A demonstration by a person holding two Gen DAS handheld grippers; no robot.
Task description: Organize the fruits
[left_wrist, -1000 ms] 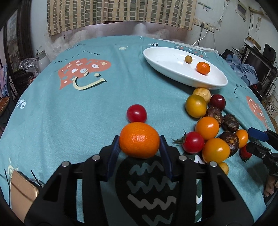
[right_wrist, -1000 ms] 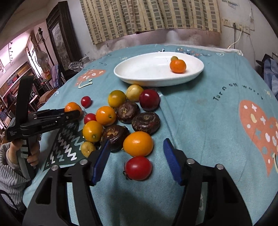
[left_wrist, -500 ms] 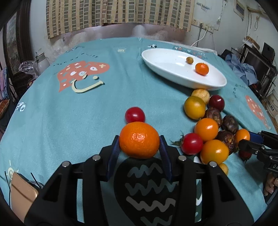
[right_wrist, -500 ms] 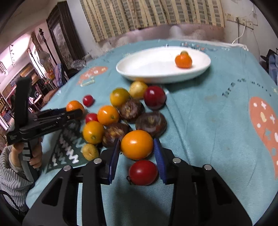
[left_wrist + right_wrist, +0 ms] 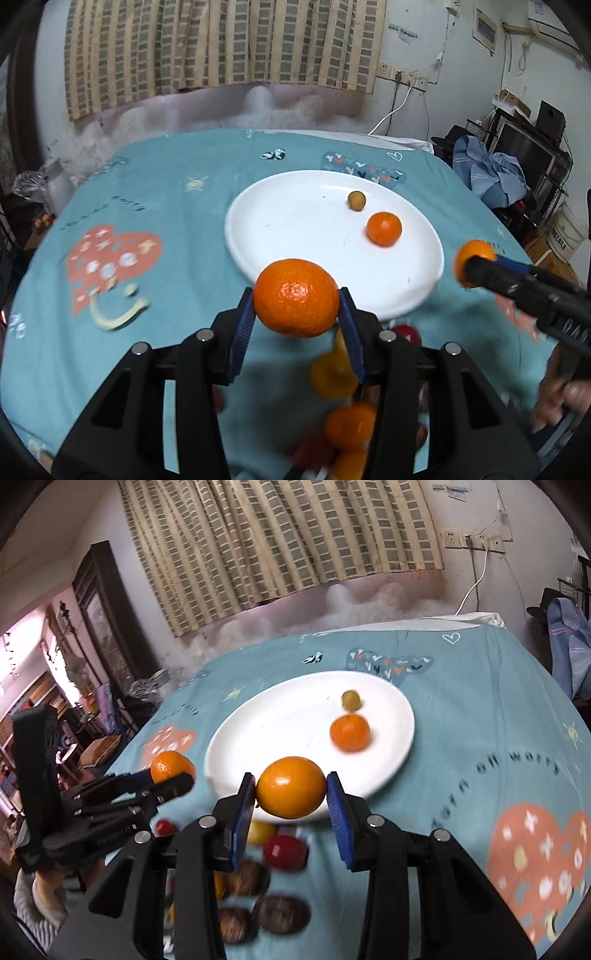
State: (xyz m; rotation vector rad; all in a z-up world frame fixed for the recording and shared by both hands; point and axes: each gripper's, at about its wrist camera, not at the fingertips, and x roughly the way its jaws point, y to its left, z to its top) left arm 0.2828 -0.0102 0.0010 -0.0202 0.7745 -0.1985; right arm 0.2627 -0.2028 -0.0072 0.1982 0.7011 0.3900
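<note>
A teal cartoon-print tablecloth (image 5: 177, 229) carries a white plate (image 5: 295, 229) near its far edge, below checked curtains (image 5: 221, 48). Left gripper (image 5: 296, 320) clamps a mandarin (image 5: 296, 297); right gripper (image 5: 291, 805) clamps a yellow-orange tomato (image 5: 291, 787), both fruits above the plate's near rim.

A checked curtain (image 5: 280, 550) hangs on the white wall; right of it, wall sockets (image 5: 469, 541); left, a dark cabinet (image 5: 99, 605).

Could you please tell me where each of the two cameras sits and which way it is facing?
Left wrist: on the left tongs, looking down its fingers over a mandarin to the white plate; right tongs and a hand at right.
Right wrist: on the right tongs, gripping an orange fruit, facing the plate; left tongs at left.
Shared: plate, teal tablecloth.
</note>
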